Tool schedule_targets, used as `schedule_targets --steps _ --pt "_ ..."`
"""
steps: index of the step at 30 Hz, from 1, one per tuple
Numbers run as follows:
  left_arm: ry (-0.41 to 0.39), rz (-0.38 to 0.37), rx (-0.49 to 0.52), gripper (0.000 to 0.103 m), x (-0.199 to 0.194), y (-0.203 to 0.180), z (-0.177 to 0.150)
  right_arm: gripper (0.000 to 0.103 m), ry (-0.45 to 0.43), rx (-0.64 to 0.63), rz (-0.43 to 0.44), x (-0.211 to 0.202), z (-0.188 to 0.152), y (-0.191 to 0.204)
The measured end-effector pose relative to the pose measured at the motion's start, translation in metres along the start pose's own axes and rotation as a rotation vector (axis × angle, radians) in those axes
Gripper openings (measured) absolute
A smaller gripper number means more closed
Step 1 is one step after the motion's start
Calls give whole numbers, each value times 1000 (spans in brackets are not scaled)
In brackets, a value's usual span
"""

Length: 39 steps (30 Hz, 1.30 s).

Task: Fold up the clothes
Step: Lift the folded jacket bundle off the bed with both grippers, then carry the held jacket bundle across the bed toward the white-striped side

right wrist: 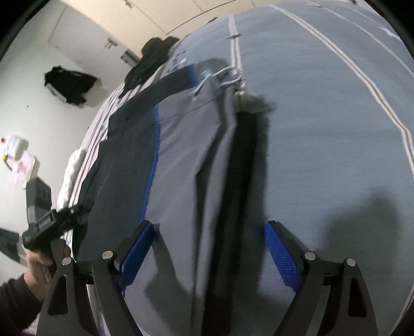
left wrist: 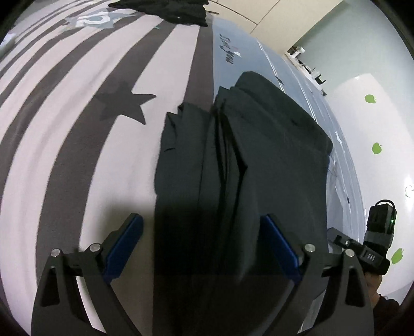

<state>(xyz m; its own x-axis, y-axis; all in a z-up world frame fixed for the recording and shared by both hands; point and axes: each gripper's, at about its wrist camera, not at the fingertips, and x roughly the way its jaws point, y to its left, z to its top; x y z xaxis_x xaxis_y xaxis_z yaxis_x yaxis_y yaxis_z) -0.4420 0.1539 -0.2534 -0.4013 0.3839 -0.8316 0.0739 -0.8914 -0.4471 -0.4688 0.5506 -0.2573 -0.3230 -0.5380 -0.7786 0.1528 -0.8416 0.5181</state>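
A dark folded garment (left wrist: 233, 160) lies on the bed, running away from my left gripper (left wrist: 201, 232). The left gripper is open, with the near end of the cloth lying between its blue pads (left wrist: 126, 243). In the right wrist view the same garment shows as grey and dark shorts or trousers (right wrist: 181, 160) with a blue side stripe and a white drawstring (right wrist: 220, 77) at the far end. My right gripper (right wrist: 209, 243) is open over its near end, pads apart with cloth between them. Each gripper shows at the edge of the other's view.
The bed cover has pink and grey stripes with stars (left wrist: 77, 124) on one side and a blue-grey part (right wrist: 323, 116) on the other. More dark clothes (left wrist: 168, 10) lie at the far end of the bed. A white wall with green stickers (left wrist: 377, 148) is beside the bed.
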Motion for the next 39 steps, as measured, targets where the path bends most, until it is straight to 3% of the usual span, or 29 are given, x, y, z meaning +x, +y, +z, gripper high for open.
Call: schedule_targets --steps 9,11,16,18,20,22,24,32,39 --pt "35 -26 36 89 13 -12 6 85 23 37 98 16 12 -3" --pt "30 -23 54 74 12 -15 5 85 39 29 114 19 14 1" --pt "25 -8 80 50 11 -23 4 83 53 10 107 28 19 14" --pt "16 -7 112 39 6 -28 4 55 43 10 115 24 19 14" --pt "-5 -2 154 25 -1 -35 2 43 29 7 118 20 18 14" --pt "-27 -3 162 21 -10 -37 2 34 -2 -2 99 10 18 17" --pt "-54 0 173 18 -22 -41 2 28 -40 0 88 -1 17 24" --pt "-158 -1 189 16 -93 -31 7 26 -121 -91 26 -34 14 82" --pt "-289 5 201 16 -167 16 66 26 -221 -155 24 -33 41 194"
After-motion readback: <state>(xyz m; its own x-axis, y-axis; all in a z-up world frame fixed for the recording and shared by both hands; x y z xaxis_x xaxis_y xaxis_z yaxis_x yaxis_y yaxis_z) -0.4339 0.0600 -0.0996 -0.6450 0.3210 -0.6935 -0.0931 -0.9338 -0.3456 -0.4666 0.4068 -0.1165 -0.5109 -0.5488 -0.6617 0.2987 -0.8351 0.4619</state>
